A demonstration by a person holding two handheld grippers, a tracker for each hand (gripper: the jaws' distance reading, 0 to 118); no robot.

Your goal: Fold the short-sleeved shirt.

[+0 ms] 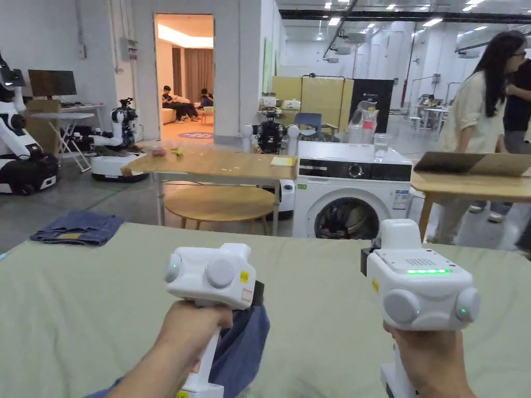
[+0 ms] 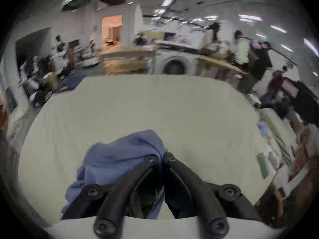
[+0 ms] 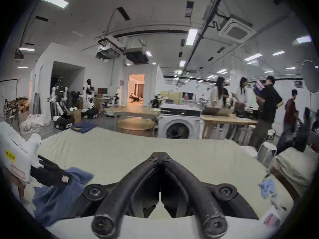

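A blue short-sleeved shirt (image 1: 241,347) hangs bunched from my left gripper (image 1: 257,293) above the pale green table cover (image 1: 321,290). In the left gripper view the two black jaws meet at their tips (image 2: 161,158) with the blue shirt (image 2: 120,158) pinched between them and spilling to the left. My right gripper (image 1: 371,254) is held beside it to the right, over bare cloth. In the right gripper view its jaws (image 3: 160,154) are closed tip to tip with nothing between them. There the left gripper (image 3: 51,172) and the shirt (image 3: 60,191) show at the lower left.
Folded blue jeans (image 1: 78,228) lie at the table's far left corner. Beyond the table stand a washing machine (image 1: 352,194), wooden tables (image 1: 212,166) and a person (image 1: 479,114). Small blue items (image 3: 267,187) lie at the table's right side.
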